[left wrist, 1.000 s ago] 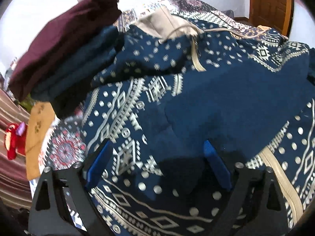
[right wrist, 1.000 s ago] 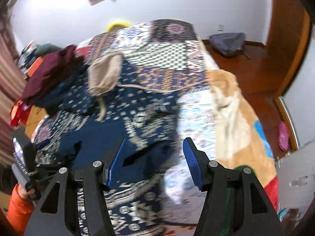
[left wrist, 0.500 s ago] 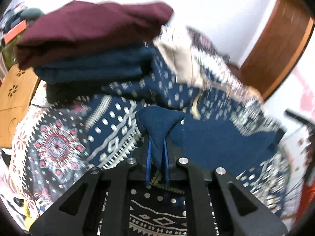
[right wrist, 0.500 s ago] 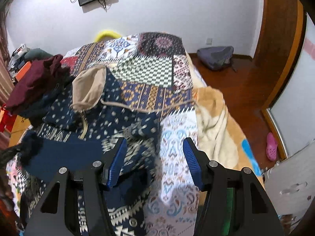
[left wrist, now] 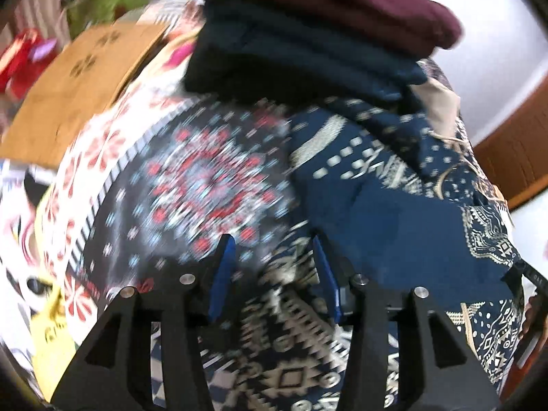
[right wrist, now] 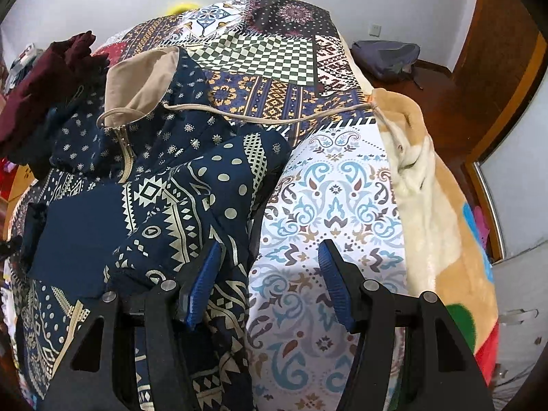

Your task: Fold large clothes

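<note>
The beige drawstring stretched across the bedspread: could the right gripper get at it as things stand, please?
Probably yes. The right gripper is open and empty, and the drawstring lies exposed on the bedspread ahead, with nothing covering it.

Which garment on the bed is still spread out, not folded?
The patterned navy hoodie with the beige hood; the maroon and dark blue ones are folded in a stack.

Both grippers, left and right, have black triangular cut-out arms, silver screws, and ribbed blue pads.
</note>
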